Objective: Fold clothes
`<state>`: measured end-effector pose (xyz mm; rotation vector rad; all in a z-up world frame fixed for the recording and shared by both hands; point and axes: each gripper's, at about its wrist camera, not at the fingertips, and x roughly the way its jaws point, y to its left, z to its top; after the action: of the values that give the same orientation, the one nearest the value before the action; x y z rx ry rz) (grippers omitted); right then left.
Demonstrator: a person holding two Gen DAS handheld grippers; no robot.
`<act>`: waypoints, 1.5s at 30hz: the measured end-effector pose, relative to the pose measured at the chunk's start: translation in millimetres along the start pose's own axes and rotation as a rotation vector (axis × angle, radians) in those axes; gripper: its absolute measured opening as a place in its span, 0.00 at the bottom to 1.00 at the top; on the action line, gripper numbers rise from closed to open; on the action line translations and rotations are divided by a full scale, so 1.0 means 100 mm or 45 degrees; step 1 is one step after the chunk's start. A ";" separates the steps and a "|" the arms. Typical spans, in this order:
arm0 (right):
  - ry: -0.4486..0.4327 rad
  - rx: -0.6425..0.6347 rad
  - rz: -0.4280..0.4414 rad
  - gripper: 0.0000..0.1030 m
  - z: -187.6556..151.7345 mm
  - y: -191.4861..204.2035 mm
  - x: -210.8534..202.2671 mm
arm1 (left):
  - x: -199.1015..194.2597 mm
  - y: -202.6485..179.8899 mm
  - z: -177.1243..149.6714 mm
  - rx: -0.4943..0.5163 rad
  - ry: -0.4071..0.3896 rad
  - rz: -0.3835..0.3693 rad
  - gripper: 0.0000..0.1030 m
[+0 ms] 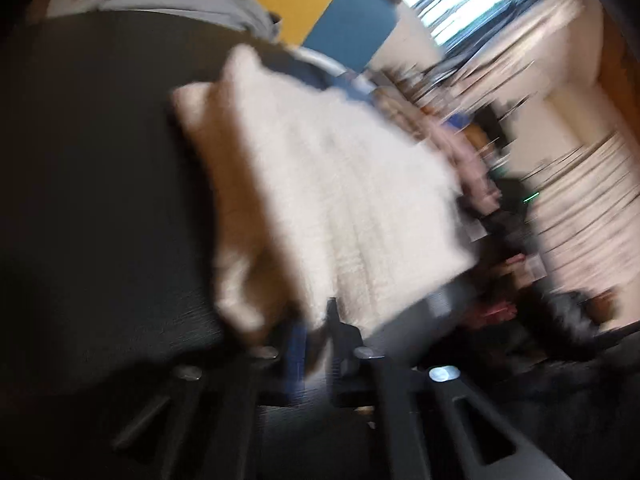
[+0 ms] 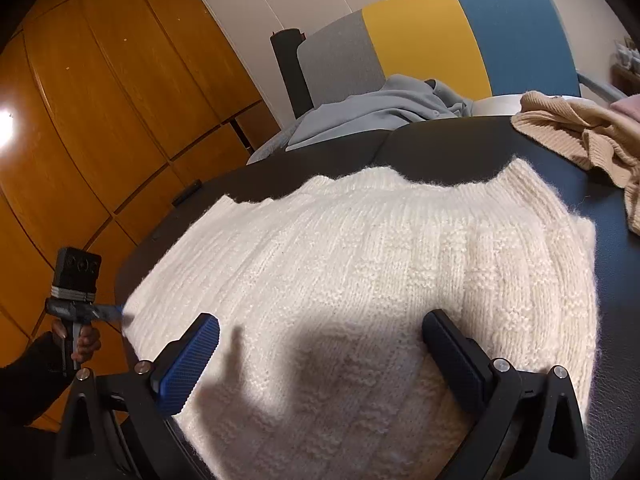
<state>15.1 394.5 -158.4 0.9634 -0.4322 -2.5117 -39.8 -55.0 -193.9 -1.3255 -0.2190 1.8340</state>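
A white knitted sweater [image 2: 360,264] lies spread flat on a black counter [image 2: 440,148], ribbed edge toward the far side, its long axis running left to right across the right wrist view. The right claw [image 2: 320,356] hovers just above the near middle of the sweater, its 2 fingers wide apart with nothing between them; one blue pad [image 2: 188,364] shows on the left finger.

At the sweater's left edge, a hand [image 2: 82,344] holds the left claw [image 2: 118,312], whose tip meets the knit edge. In the blurred left wrist view, the left claw [image 1: 316,340] appears closed together on a corner of the sweater [image 1: 320,200], though motion smear makes the pinch hard to confirm.

The left hand is therefore the one at the fabric's end, while the right sits over the middle. A likely next fold would carry the left edge rightward along the long axis.

A tan knitted garment [image 2: 580,136] lies heaped at the counter's far right. A pale blue garment [image 2: 380,108] rests beyond the counter, before a grey, yellow and blue chair back [image 2: 424,36].
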 end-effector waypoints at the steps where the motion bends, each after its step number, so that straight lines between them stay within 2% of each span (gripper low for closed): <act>1: -0.002 0.001 0.002 1.00 0.00 0.00 0.00 | -0.06 0.00 0.00 -0.013 -0.013 -0.003 0.05; 4: -0.003 -0.001 0.001 1.00 0.00 0.00 -0.01 | -0.23 -0.04 -0.03 0.000 -0.042 -0.022 0.05; 6: 0.000 -0.004 0.004 1.00 0.00 0.00 -0.01 | -0.15 0.01 -0.09 -0.020 0.017 0.019 0.05; 8: 0.002 -0.006 0.011 1.00 0.00 -0.01 -0.01 | -0.09 0.11 -0.15 -0.086 0.025 -0.010 0.05; 12: 0.024 -0.017 -0.006 1.00 0.01 0.00 0.01 | -0.24 0.11 -0.06 -0.152 -0.073 -0.035 0.09; 13: 0.032 -0.021 -0.017 1.00 0.02 0.01 0.02 | -0.29 0.10 -0.02 -0.166 -0.103 -0.040 0.15; 14: 0.038 -0.027 -0.031 1.00 0.01 0.03 0.02 | -0.35 0.11 0.05 -0.172 -0.144 -0.012 0.23; 15: 0.045 -0.034 -0.044 1.00 0.01 0.04 0.03 | -0.43 0.12 0.11 -0.185 -0.186 0.020 0.23; 17: 0.059 -0.046 -0.081 1.00 0.01 0.09 0.04 | -0.54 0.17 0.28 -0.212 -0.243 0.060 0.31; 22: 0.103 -0.094 -0.161 1.00 -0.04 0.25 0.07 | -0.38 0.15 0.69 -0.194 -0.235 0.145 0.35; 25: 0.139 -0.127 -0.158 1.00 -0.08 0.30 0.05 | -0.13 0.10 0.95 -0.175 -0.177 0.265 0.35; 28: 0.169 -0.156 -0.151 1.00 -0.12 0.35 0.03 | 0.22 0.12 1.02 -0.183 -0.073 0.503 0.26; 30: 0.162 -0.155 -0.129 1.00 -0.15 0.35 -0.01 | 0.32 0.10 1.03 -0.176 -0.088 0.513 0.18; 33: 0.142 -0.139 -0.103 1.00 -0.18 0.32 -0.06 | 0.35 0.03 1.00 -0.144 -0.120 0.558 0.16; 34: 0.133 -0.139 -0.098 1.00 -0.20 0.32 -0.07 | 0.35 0.01 0.99 -0.139 -0.132 0.566 0.16; 36: 0.129 -0.149 -0.102 1.00 -0.20 0.33 -0.06 | 0.25 0.05 0.99 -0.194 -0.178 0.487 0.16; 38: 0.136 -0.159 -0.109 1.00 -0.18 0.35 -0.06 | 0.16 0.12 0.98 -0.233 -0.194 0.460 0.29; 40: 0.167 -0.151 -0.116 1.00 -0.12 0.38 -0.07 | 0.12 0.16 0.99 -0.234 -0.206 0.486 0.34; 42: 0.182 -0.134 -0.120 1.00 -0.02 0.41 -0.11 | 0.08 0.20 1.01 -0.241 -0.220 0.461 0.39; 45: 0.141 -0.168 -0.130 1.00 0.14 0.46 -0.20 | 0.03 0.23 1.04 -0.231 -0.245 0.345 0.52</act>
<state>31.2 366.4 -117.9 1.0900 -0.1855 -2.5249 -139.8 -34.4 -164.7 -1.3536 -0.3275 2.2181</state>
